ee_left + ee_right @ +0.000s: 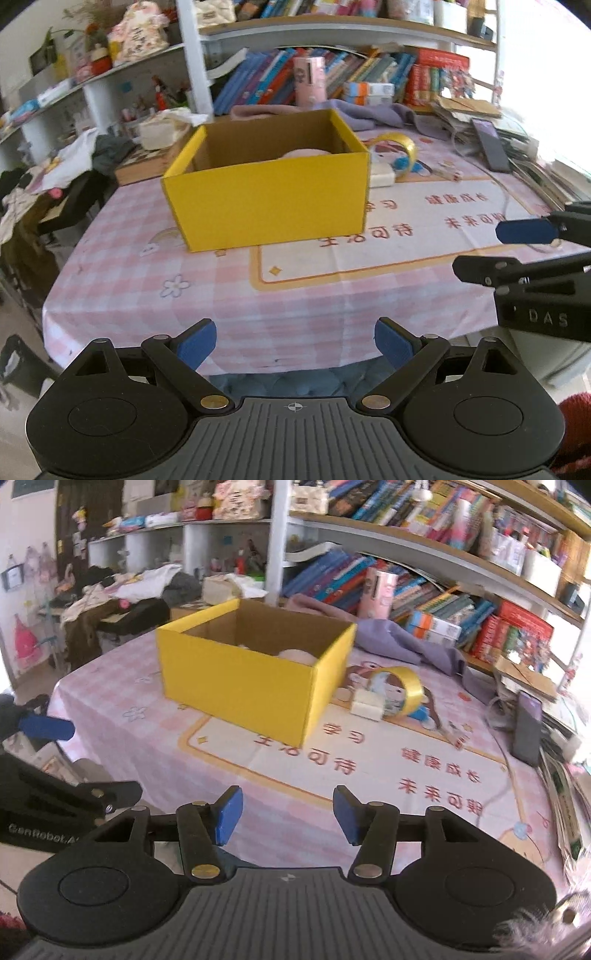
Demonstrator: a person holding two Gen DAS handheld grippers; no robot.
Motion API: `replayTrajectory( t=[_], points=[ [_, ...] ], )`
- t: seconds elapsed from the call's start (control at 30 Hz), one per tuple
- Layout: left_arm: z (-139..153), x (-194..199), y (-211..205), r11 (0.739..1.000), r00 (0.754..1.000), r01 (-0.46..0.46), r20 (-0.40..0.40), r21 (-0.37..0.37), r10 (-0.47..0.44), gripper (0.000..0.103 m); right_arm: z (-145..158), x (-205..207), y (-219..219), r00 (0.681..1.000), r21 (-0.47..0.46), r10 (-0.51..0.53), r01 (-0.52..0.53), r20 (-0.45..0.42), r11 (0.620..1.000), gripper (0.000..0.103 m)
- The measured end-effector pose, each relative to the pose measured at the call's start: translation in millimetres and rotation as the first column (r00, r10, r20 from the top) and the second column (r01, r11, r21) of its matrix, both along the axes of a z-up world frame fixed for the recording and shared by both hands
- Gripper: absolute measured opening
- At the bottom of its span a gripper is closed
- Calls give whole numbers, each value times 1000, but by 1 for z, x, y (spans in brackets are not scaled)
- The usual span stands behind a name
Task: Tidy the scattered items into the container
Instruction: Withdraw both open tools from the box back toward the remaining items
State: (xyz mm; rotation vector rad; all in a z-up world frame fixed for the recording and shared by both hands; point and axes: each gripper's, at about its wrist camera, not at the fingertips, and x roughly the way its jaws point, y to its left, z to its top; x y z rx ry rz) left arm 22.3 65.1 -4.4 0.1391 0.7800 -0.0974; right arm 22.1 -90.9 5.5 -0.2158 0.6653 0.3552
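Note:
A yellow cardboard box point(266, 199) point(240, 679) stands open on the pink checked tablecloth point(184, 295). A pale pink rounded item point(297, 655) lies inside it. A roll of yellow tape point(397, 694) point(400, 147) and a small white block point(367, 704) point(382, 178) lie on the table right of the box. My left gripper point(295, 345) is open and empty, near the table's front edge. My right gripper point(288, 819) is open and empty, over the front of the table. Each gripper shows at the edge of the other's view.
A dark phone point(528, 729) and a cable lie at the right. A purple cloth point(406, 638) lies behind the box. Shelves of books point(424, 590) stand at the back. Clothes are piled on a desk point(122, 602) at the left.

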Motion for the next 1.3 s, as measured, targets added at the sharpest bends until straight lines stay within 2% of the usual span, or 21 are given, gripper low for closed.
replayTrajectory(
  t=[0.37, 0.7, 0.87, 1.3],
  points=[
    [1, 15, -29, 996, 996, 85, -8, -6, -85, 95, 0, 6, -22, 999, -7, -42, 42, -14, 999, 56],
    [-4, 39, -71, 981, 981, 191, -30, -14, -192, 95, -4, 17, -60, 991, -22, -125, 124, -42, 992, 57],
    [-1, 53, -92, 971, 971, 239, -12, 20, -239, 95, -6, 26, -73, 988, -34, -146, 145, -40, 989, 55],
    [-3, 77, -129, 953, 953, 303, 14, 3, -303, 95, -15, 54, -123, 964, 11, -253, 255, -86, 967, 56]
  ],
)
